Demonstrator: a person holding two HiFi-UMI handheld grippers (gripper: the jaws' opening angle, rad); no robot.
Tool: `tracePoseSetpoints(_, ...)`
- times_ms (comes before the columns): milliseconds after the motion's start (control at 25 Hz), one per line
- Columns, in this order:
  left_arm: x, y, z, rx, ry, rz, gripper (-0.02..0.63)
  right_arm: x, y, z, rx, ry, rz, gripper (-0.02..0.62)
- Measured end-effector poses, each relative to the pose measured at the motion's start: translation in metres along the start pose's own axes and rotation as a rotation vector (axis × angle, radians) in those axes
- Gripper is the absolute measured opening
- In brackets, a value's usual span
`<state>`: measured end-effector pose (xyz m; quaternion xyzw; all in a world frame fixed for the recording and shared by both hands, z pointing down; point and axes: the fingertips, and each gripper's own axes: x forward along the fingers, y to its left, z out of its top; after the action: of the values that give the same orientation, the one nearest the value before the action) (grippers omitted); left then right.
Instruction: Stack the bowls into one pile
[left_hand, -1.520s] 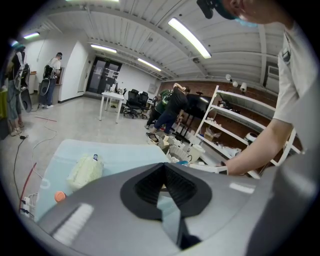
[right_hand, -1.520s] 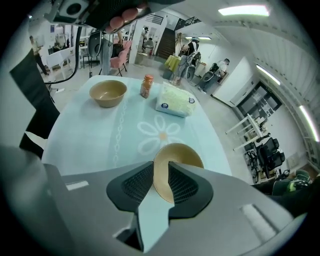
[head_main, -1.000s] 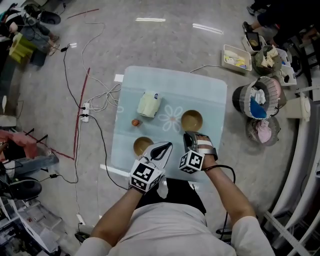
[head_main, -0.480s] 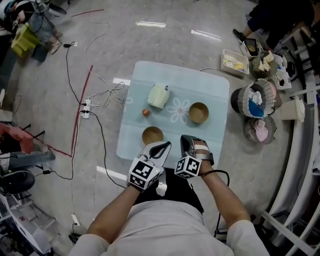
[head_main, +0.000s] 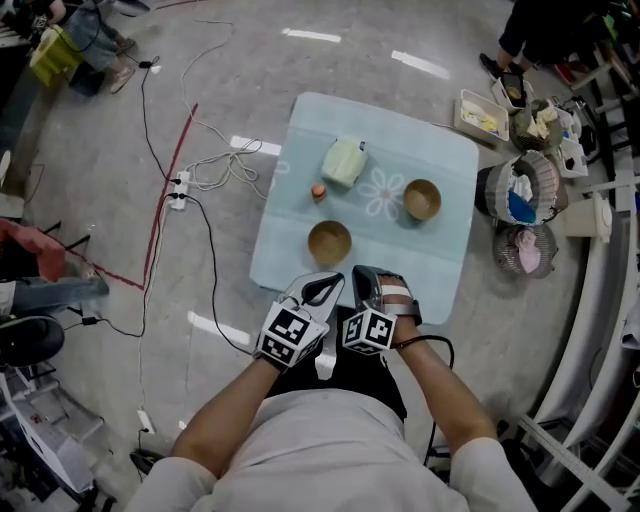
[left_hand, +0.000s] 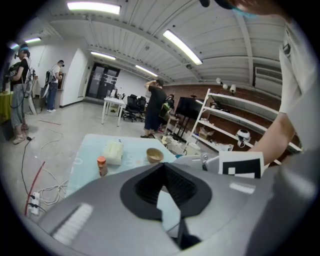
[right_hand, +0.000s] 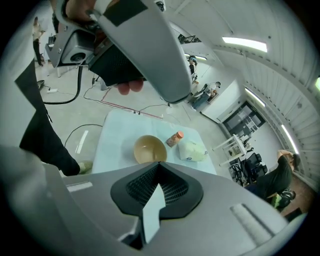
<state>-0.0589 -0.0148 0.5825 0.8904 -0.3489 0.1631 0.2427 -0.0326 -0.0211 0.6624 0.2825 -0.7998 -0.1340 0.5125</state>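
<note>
Two tan bowls stand apart on the pale blue table (head_main: 440, 262): one near the front (head_main: 329, 242), one at the right (head_main: 422, 199). My left gripper (head_main: 322, 291) and right gripper (head_main: 364, 283) hang side by side at the table's near edge, short of the front bowl, both shut on nothing. The left gripper view looks over its closed tips (left_hand: 163, 164) to the far bowl (left_hand: 154, 155). Beyond the closed tips of the right gripper (right_hand: 158, 164) in its own view lies the front bowl (right_hand: 149, 148), with the left gripper (right_hand: 135, 45) above it.
A cream container (head_main: 343, 162) and a small orange-capped bottle (head_main: 318, 190) sit at the table's back left. Baskets of clutter (head_main: 522, 190) and a tray (head_main: 480, 113) stand on the floor to the right. A power strip with cables (head_main: 180, 188) lies left.
Both grippers have drawn back from the bowls toward my body and come closer together. The right gripper no longer sits just below the right bowl. The bowls have not moved.
</note>
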Motion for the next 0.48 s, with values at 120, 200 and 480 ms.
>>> tracePoseSetpoints(120,-0.009,0.008,-0.014,-0.002,0.018,0.002,0.006,0.004,0.013,0.012,0.002,-0.007,0.005,0.009)
tracePoseSetpoints(200,-0.013,0.013,-0.021,-0.004,0.028,0.004,0.006,0.008,0.021,0.018,0.004,-0.005,0.008,0.009)
tracePoseSetpoints(480,-0.015,0.028,-0.042,-0.016,0.046,0.008,0.006,0.024,0.046,0.025,-0.045,-0.008,0.033,0.014)
